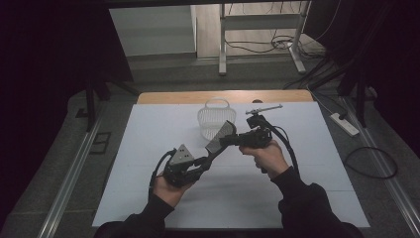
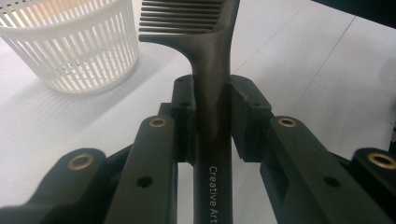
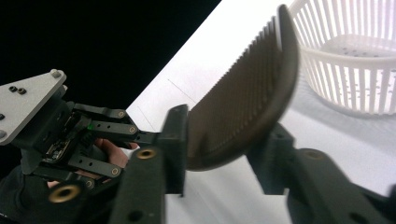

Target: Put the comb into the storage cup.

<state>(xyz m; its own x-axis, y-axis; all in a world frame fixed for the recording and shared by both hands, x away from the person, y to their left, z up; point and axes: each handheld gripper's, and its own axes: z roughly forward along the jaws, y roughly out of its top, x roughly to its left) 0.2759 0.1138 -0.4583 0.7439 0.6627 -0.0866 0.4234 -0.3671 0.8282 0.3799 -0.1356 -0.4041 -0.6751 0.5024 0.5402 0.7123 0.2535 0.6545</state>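
- The left gripper (image 1: pixel 204 161), at seven o'clock on the white table (image 1: pixel 148 148), pinches the handle of a dark comb (image 2: pixel 212 70).
- The right gripper (image 1: pixel 229 141) has its jaws spread around the comb's toothed head.
- A white basket (image 1: pixel 213 119) stands just beyond, at twelve o'clock.

Surface (image 1: pixel 148 188) is a wooden top, its wood showing as a strip along the far edge, the rest covered by a white sheet (image 1: pixel 307 163) with faint fold lines. One white slatted plastic basket (image 1: pixel 214 119) with a handle stands upright directly on the sheet, near the far edge, about mid-width; left gripper view shows its ribbed wall (image 2: pixel 79 46) resting flat on the white, right gripper view its perforated bottom (image 3: pixel 355 46)
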